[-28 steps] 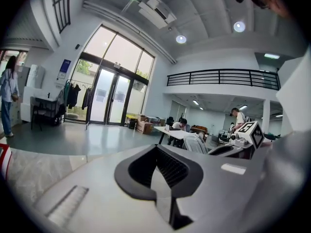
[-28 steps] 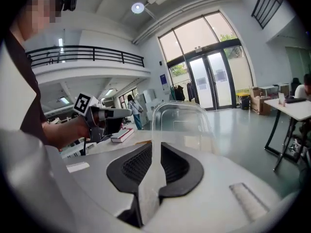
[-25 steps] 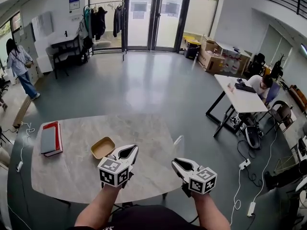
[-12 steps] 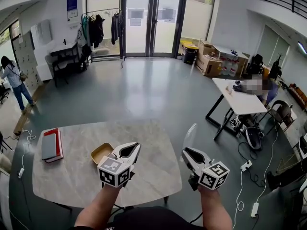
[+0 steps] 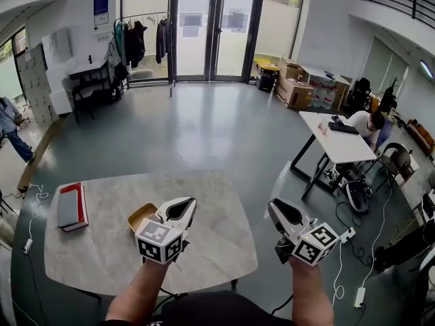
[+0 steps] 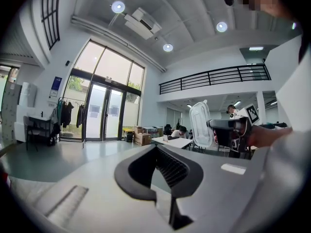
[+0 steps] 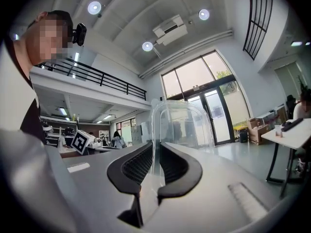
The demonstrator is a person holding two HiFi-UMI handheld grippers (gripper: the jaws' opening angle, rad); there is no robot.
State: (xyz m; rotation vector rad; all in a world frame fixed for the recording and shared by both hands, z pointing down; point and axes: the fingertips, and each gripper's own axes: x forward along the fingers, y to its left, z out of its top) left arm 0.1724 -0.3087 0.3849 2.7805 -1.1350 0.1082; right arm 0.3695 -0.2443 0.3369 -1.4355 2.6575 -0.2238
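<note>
The right gripper's [image 7: 155, 147] ribbed pads are pressed onto the bottom edge of a clear plastic lid [image 7: 182, 125], which is pinched between them and stands upright beyond the tips. In the head view this right gripper [image 5: 274, 208] is held past the right edge of the marble-topped table [image 5: 102, 243], over the floor, with the lid [image 5: 277, 182] seen faintly above its tips. From the left gripper view the same lid [image 6: 200, 125] is seen at the right, raised on edge.

The left gripper's [image 6: 158, 152] pads are drawn together with nothing caught between them. It [image 5: 189, 204] is held over the near part of the table, well apart from the right gripper. A tan tray [image 5: 141, 216] lies on the table just left of it, partly hidden behind it. A red book [image 5: 70, 206] rests near the table's left edge.

Farther right, a white table [image 5: 333, 141] is seen with a person seated at it, and glass doors [image 5: 204, 29] are seen at the far wall.
</note>
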